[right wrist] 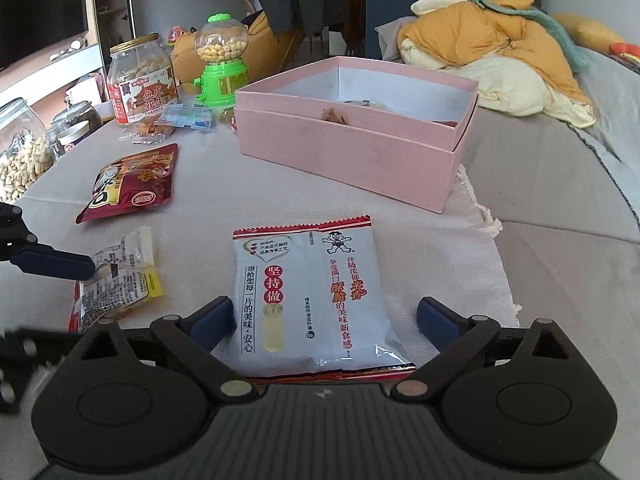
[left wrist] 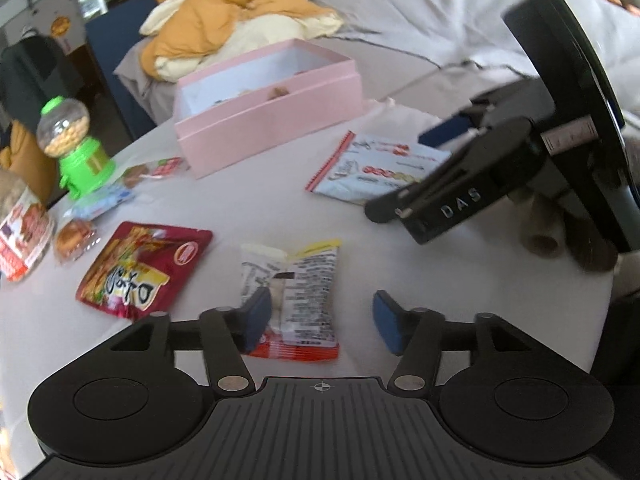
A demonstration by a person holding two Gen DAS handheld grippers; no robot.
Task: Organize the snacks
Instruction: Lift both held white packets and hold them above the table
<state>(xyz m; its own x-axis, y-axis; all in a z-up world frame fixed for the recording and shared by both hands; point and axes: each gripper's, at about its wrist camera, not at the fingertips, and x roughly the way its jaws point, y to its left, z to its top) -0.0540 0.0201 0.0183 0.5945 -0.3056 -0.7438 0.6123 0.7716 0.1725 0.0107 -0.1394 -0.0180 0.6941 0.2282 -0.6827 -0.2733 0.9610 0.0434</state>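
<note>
Far left of the table [right wrist: 208, 208]: a peanut jar [right wrist: 20, 152], two smaller jars behind it, then a labelled jar [right wrist: 140, 80]. Next, a green candy dispenser [right wrist: 222, 60] stands upright, with small packets [right wrist: 184, 118] lying flat at its foot.

Red pouch [right wrist: 132, 182] lies flat, well left of centre, apart from everything else.

Left gripper [left wrist: 320, 320]: jaws wide apart, over a crumpled wrapper [left wrist: 304, 280]. The left pad [left wrist: 256, 316] overlaps the wrapper's left edge; the right pad stands clear of it. Not gripping. From the right wrist view one blue finger [right wrist: 52, 266] lies across the wrapper's top.

Centre: the white-blue packet [right wrist: 308, 300], flat on a cloth mat [right wrist: 480, 280], print facing up. Right gripper [right wrist: 326, 322]: jaws spread wide, one pad on each side of the packet's near end. Neither pad presses on it; the packet lies undeformed.

Behind the packet: the pink box [right wrist: 352, 156], open, set in its lid. A few items show over its front wall; I cannot tell what they are. Clear table between packet and box.

Right: a grey sofa [right wrist: 560, 168] with a heap of yellow and cream bedding [right wrist: 492, 48] behind the box.
</note>
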